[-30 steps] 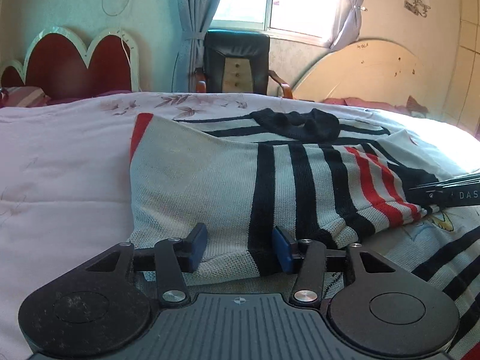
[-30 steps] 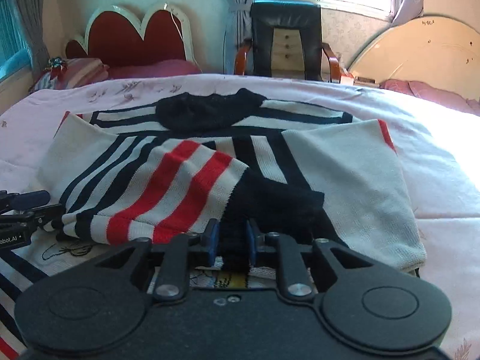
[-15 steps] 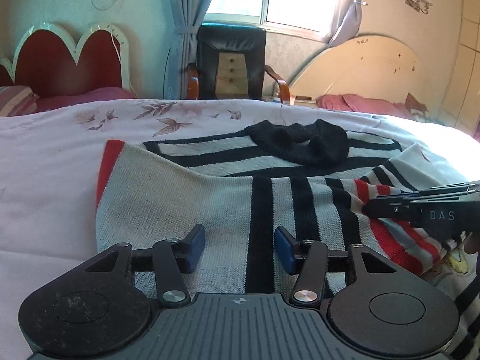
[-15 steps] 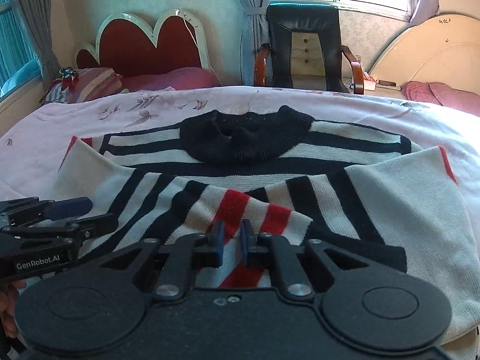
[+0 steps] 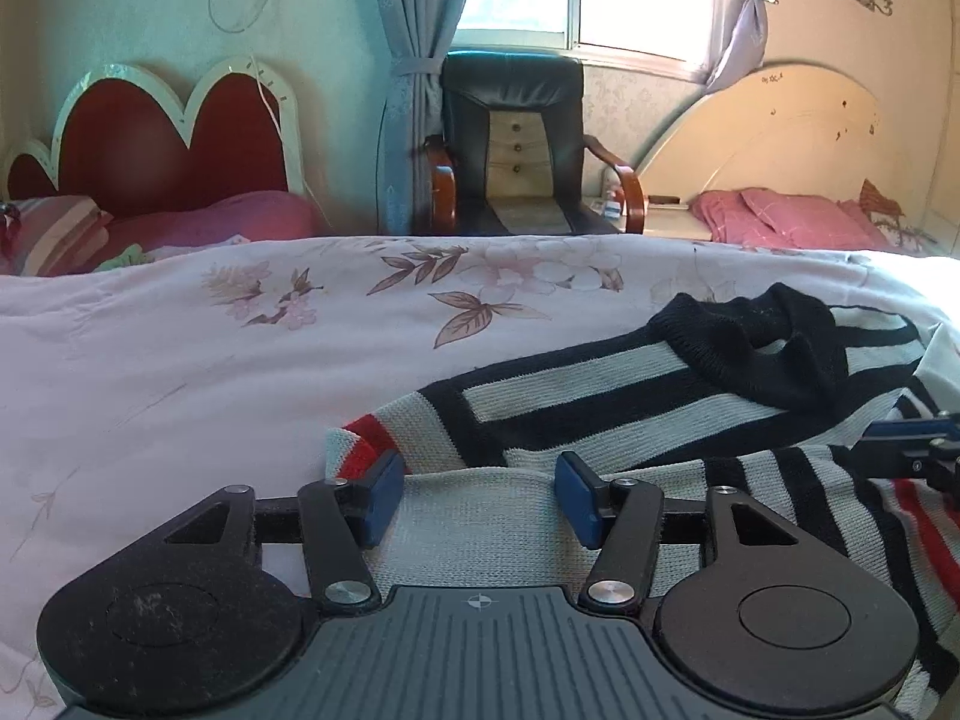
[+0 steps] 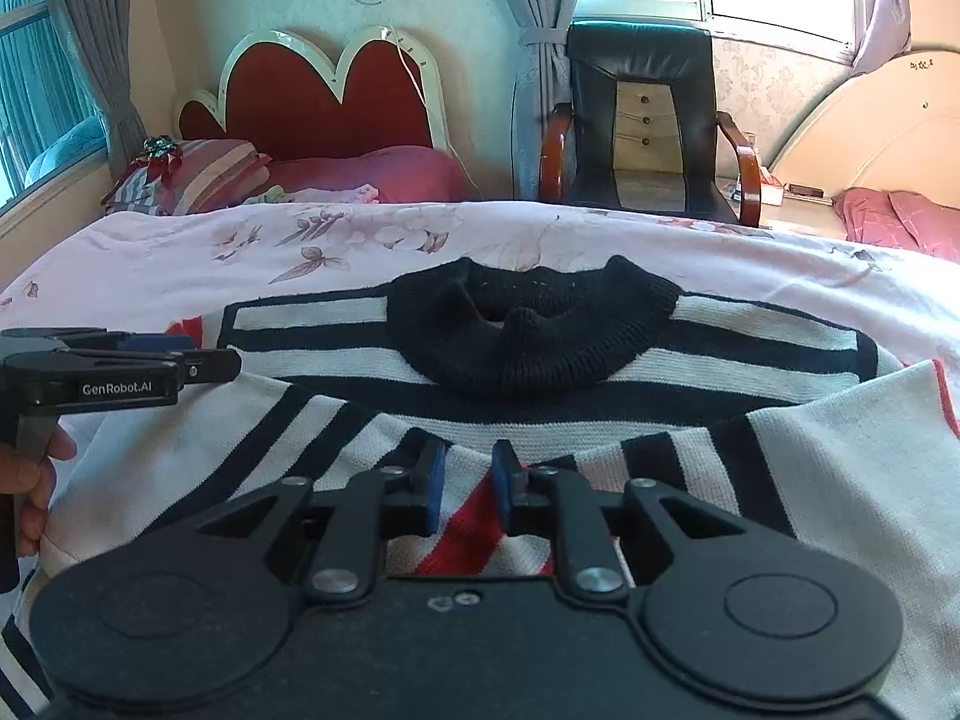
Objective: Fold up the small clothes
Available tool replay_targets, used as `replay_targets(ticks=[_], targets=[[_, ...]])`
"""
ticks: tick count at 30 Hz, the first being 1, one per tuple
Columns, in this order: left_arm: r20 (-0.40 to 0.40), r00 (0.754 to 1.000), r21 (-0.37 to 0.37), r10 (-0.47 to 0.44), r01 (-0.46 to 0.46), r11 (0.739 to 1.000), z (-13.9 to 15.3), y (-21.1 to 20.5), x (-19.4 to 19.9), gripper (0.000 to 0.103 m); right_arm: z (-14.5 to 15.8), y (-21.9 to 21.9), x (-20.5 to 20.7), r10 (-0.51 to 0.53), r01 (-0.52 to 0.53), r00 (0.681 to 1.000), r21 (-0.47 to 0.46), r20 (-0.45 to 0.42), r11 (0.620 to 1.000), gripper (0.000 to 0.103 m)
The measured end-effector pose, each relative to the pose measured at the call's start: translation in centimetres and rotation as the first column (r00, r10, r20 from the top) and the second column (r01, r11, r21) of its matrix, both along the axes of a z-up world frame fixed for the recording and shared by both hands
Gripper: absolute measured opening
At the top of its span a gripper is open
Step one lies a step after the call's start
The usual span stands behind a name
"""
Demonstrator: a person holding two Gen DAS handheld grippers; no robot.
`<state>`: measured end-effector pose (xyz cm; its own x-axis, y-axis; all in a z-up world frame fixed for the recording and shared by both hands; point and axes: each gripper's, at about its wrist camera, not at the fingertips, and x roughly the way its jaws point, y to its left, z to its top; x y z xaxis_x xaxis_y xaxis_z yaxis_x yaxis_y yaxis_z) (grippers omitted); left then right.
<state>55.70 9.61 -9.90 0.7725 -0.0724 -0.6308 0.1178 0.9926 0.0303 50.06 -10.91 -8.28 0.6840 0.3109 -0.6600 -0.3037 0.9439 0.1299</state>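
Note:
A white knit sweater (image 6: 630, 354) with black and red stripes and a black collar (image 6: 528, 330) lies on the bed, its lower part folded up over the chest. My left gripper (image 5: 477, 495) is open over the folded hem near the red-cuffed corner (image 5: 363, 450), at the sweater's left side (image 5: 600, 396). It also shows in the right wrist view (image 6: 180, 360). My right gripper (image 6: 468, 489) is slightly open over the red-striped folded edge (image 6: 474, 522); it does not clamp the cloth. Its tip shows in the left wrist view (image 5: 900, 450).
The pink floral bedspread (image 5: 240, 360) covers the bed. A black chair (image 6: 642, 120) stands behind the bed under the window. A red heart headboard (image 6: 324, 96) and pillows (image 6: 198, 171) are at the back left. A cream headboard (image 5: 768, 138) is at the right.
Both grippers carried the sweater's lower part up toward the collar. The right gripper, shut on the cloth before, has opened a little. The left gripper has moved left to the red-cuffed corner.

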Motion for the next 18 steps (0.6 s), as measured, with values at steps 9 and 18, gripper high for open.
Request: replay_targets(ticks=[9,18], targets=[[0.003,1.000,-0.006,0.005,-0.005,1.000,-0.2,0.4,0.0,0.065,-0.7,0.9,0.8,0.040,-0.039,0.999,-0.034,0.015,0.999,0.022],[0.044,0.997,-0.095,-0.059,0.063,0.993,2.0,-5.9,-5.2,0.065,0.8,0.2,-0.7,0.033,-0.033,0.999,0.008,0.016,0.999,0.024]])
